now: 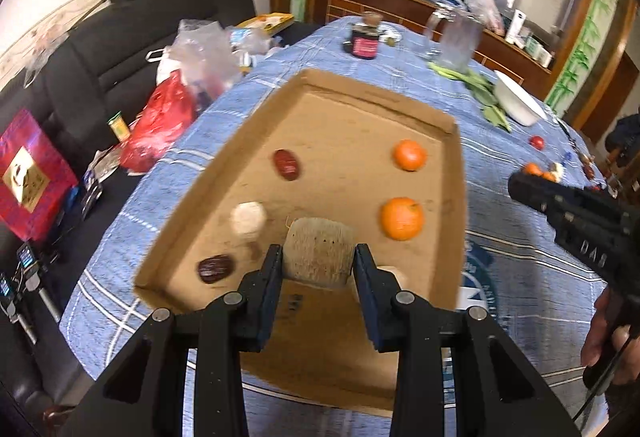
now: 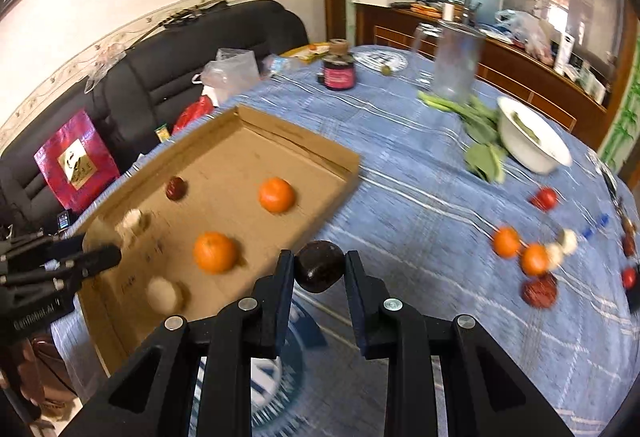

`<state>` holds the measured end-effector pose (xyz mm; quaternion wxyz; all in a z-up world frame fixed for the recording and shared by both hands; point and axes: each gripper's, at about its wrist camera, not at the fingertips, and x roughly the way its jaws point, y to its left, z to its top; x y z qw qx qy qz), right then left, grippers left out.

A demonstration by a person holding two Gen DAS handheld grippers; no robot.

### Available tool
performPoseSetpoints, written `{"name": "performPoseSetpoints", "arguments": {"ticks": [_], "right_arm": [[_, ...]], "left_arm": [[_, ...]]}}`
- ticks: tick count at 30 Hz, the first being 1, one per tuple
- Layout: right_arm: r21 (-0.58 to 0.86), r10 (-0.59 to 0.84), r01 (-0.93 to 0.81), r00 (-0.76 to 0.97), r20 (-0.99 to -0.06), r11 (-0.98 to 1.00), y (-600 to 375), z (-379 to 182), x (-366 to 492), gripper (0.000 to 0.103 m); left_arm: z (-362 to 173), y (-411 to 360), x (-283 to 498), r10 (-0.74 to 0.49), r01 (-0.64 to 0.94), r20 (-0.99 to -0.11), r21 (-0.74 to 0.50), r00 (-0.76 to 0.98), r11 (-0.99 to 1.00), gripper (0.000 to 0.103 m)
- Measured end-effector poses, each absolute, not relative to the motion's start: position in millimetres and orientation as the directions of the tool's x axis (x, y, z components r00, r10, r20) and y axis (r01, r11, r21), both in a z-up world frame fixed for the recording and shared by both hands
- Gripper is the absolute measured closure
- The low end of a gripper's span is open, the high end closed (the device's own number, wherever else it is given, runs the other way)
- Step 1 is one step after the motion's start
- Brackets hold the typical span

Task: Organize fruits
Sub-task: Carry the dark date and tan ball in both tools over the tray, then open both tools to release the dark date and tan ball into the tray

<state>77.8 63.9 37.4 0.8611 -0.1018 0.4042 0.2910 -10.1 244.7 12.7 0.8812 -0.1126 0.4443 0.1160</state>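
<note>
left gripper pinching pale tan ribbed round item, fruit type unclear in blur, over shallow brown cardboard tray | right gripper clamped on dark glossy round fruit, tray to its left | risk: slipping off smooth skin mid-carry, dropping short of tray rim, knocking orange tangerine ahead-left

Two orange tangerines lie in a brown cardboard tray on a blue plaid tablecloth.

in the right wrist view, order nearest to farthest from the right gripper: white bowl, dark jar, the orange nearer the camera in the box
From the right gripper:
1. Near orange, just left, inside the cardboard box.
2. White bowl, far right.
3. Dark jar, far end of the table.
</note>
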Motion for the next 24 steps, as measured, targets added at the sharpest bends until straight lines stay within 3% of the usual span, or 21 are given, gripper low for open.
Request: {"name": "performPoseSetpoints", "arguments": {"ticks": [13,24], "right_arm": [[0.085,0.455,-0.672,0.398,-0.797,0.736,154.5,9.2,108.1,0.075],[0.101,0.434,-0.681,0.339,-0.834,0.725,173.5,-17.5,122.9,0.075]], "left_arm": [[-16.8,276.8,-10.9,0.11,-0.35,-0.845,-0.096,0.524,0.932,0.068],[-31.9,278.4,-7.3,0.11,-0.353,-0.859,-0.086,0.5,0.932,0.068]]}}
